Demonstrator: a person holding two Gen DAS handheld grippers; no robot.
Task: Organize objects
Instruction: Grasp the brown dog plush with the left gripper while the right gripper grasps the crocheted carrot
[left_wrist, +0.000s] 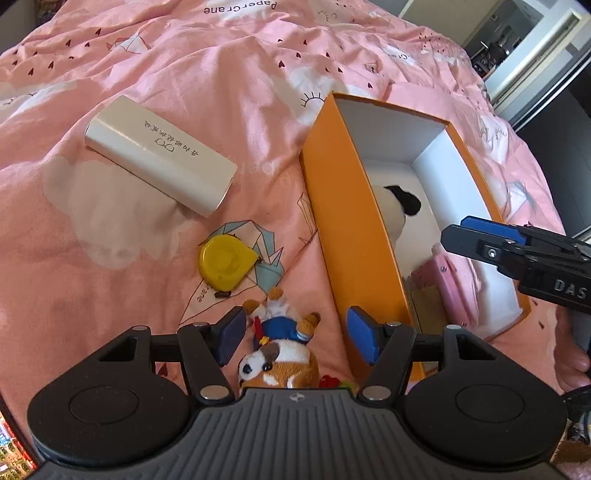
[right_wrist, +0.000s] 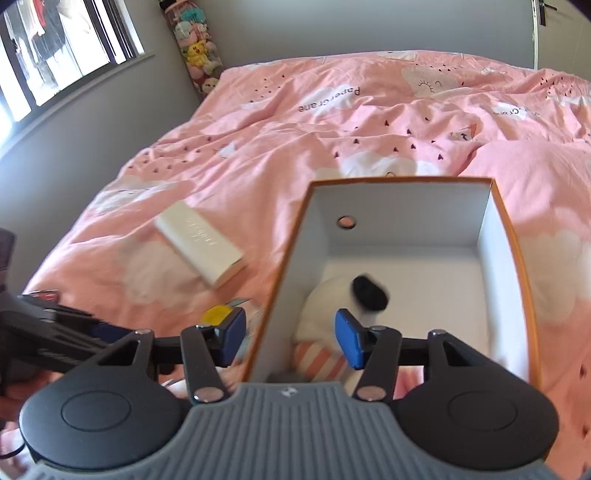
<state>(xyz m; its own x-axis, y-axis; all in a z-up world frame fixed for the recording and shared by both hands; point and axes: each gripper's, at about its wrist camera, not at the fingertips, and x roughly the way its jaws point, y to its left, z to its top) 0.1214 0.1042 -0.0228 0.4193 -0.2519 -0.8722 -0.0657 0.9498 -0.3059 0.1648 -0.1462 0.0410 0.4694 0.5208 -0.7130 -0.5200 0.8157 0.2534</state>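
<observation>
The left gripper (left_wrist: 295, 336) hovers with fingers apart around the small brown-and-white plush dog in a blue jacket (left_wrist: 280, 347), lying on the pink bed quilt (left_wrist: 184, 74) with its long axis running 12 to 6. The open orange cardboard box (left_wrist: 332, 192) stands at 1 o'clock. The right gripper (right_wrist: 291, 339), fingers apart and empty, straddles the box's left wall.

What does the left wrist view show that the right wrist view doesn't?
Left wrist only: a brown plush dog between the open left gripper fingers, and a pink item in the box. Right wrist only: the window, hanging plush toys, and a hole in the box wall. Both: orange box, white plush inside, white case, yellow tape measure, pink bedspread.
</observation>
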